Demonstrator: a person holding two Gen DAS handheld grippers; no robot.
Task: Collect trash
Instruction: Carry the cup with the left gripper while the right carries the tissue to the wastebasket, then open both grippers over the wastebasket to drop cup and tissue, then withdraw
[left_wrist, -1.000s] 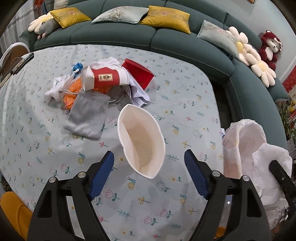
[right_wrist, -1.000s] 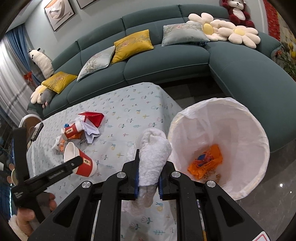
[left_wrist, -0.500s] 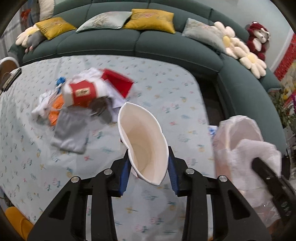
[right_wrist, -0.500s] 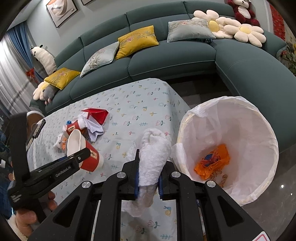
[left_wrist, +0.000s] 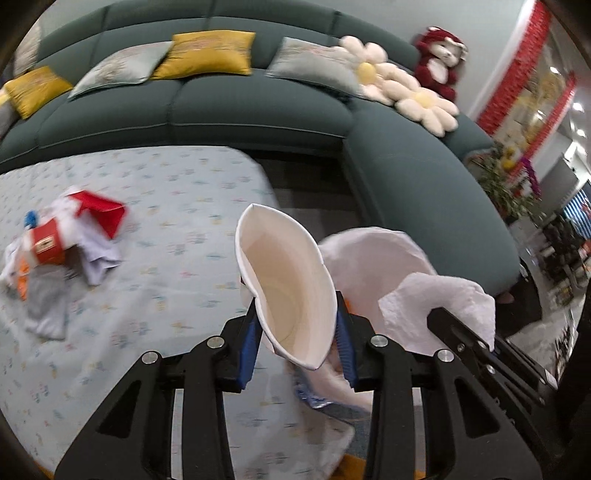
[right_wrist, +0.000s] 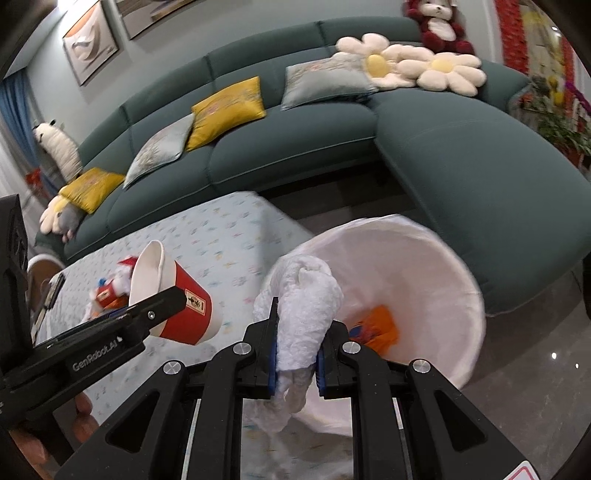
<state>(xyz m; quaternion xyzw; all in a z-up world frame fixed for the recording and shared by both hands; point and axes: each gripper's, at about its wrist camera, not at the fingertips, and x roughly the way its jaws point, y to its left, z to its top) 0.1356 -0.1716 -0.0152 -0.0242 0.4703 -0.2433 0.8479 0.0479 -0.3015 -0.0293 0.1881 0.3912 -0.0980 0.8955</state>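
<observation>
In the left wrist view, the left claw (left_wrist: 297, 349) is clamped on one paper cup (left_wrist: 286, 284), squashed between its blue pads and held off the surface's (left_wrist: 173, 236) right edge, while one heap of trash (left_wrist: 62, 245) with a second red cup lies near the surface's left edge and one white-lined bin (left_wrist: 369, 254) shows just behind the held cup. In the right wrist view, the right claw (right_wrist: 295, 356) pinches one white paper towel (right_wrist: 304, 310) in front of the bin's (right_wrist: 436, 280) open mouth, where one orange wrapper (right_wrist: 380, 328) lies inside. The cup (right_wrist: 173, 295) in the other claw hangs to the left, above the surface's (right_wrist: 229, 243) right edge.
</observation>
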